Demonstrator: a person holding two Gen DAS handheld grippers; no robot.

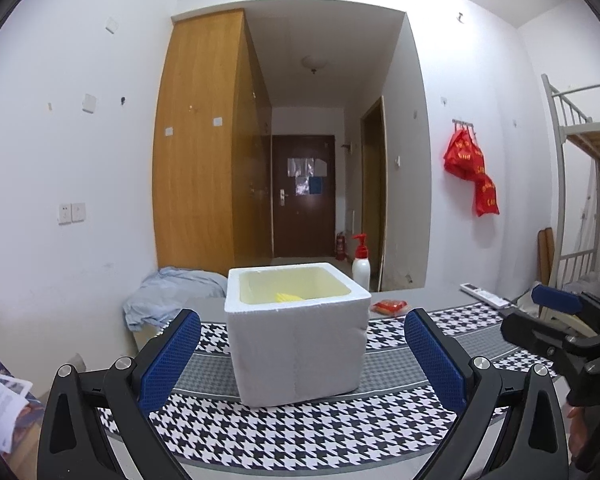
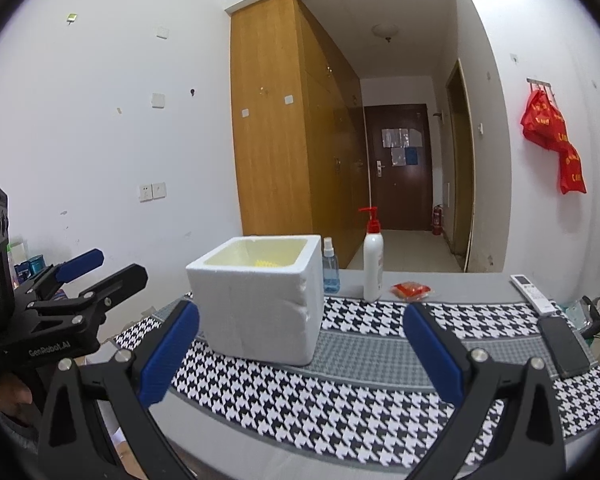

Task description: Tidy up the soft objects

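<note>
Left wrist view: left gripper (image 1: pixel 302 356) fingers spread wide, nothing between them, hovering above the houndstooth mat (image 1: pixel 284 436). White foam box (image 1: pixel 298 332) sits on the mat straight ahead, framed by the two blue pads. Something yellow (image 1: pixel 288 297) lies inside the box at the bottom, too little visible to identify. Red packet (image 1: pixel 389 306) lies on the grey table (image 1: pixel 432 294) just right of the box, outside it. Crumpled light-blue cloth (image 1: pixel 172 292) is piled at the table's left end, behind the box.

Right wrist view: right gripper (image 2: pixel 300 350) also released and empty, box ahead-left of it. White pump bottle (image 2: pixel 373 258) and small blue spray bottle (image 2: pixel 331 266) stand behind the box. Remote (image 2: pixel 534 294) and dark phone (image 2: pixel 564 346) lie at right.
</note>
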